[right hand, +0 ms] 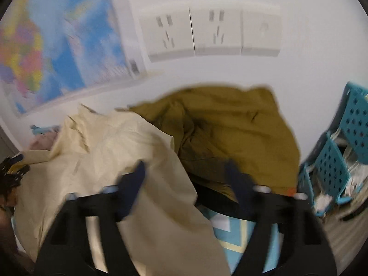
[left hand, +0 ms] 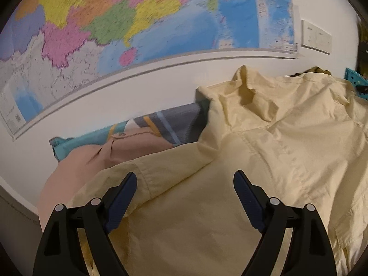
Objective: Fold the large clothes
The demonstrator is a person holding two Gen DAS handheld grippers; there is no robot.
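Left wrist view: pale yellow shirt (left hand: 264, 138) is seen spread from 12 to 4 o'clock of the left gripper (left hand: 185, 179), its sleeve lying under the fingers (left hand: 122, 195). Fingers are set wide; nothing is gripped. Right wrist view, blurred: right gripper (right hand: 185, 170) fingers are parted wide, empty, with the shirt edge beneath and an olive garment (right hand: 230, 128) at 12 o'clock.

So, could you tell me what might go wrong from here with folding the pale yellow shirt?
Both jaws stand open, so nothing holds the pale yellow shirt; its folded sleeve could slip. The olive garment and the pink garment lie against it, so a grab may catch the wrong cloth. The blue basket stands close on the right.
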